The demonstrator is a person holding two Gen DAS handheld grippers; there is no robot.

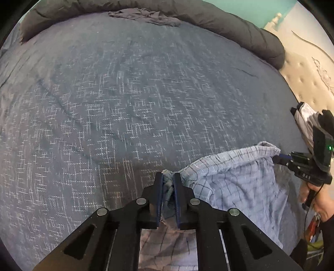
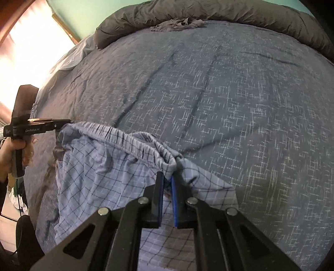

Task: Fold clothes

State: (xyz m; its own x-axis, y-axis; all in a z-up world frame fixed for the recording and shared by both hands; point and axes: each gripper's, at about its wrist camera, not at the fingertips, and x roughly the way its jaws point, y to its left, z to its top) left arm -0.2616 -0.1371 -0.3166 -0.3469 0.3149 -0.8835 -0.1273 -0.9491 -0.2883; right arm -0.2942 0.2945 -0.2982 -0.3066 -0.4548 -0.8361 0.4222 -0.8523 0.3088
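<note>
Light blue checked shorts (image 1: 240,181) with an elastic waistband (image 2: 125,141) hang over the near edge of the bed. My left gripper (image 1: 168,179) is shut on one end of the waistband, the cloth bunched between its blue pads. The other end is pinched in my right gripper (image 2: 167,177), which is also shut. Each view shows the opposite tool from the side: the right gripper (image 1: 279,157) at the far right, the left gripper (image 2: 66,122) at the far left, both held by a hand. The waistband sags slightly between them, just above the cover.
The bed's blue patterned cover (image 1: 135,93) spreads wide ahead. A dark grey duvet (image 2: 208,12) is rolled along the far end, with a crumpled grey garment (image 1: 146,16) beside it. Bare beige mattress (image 1: 302,73) and a grey-white garment (image 1: 306,116) lie right. A bright window (image 2: 31,41) is left.
</note>
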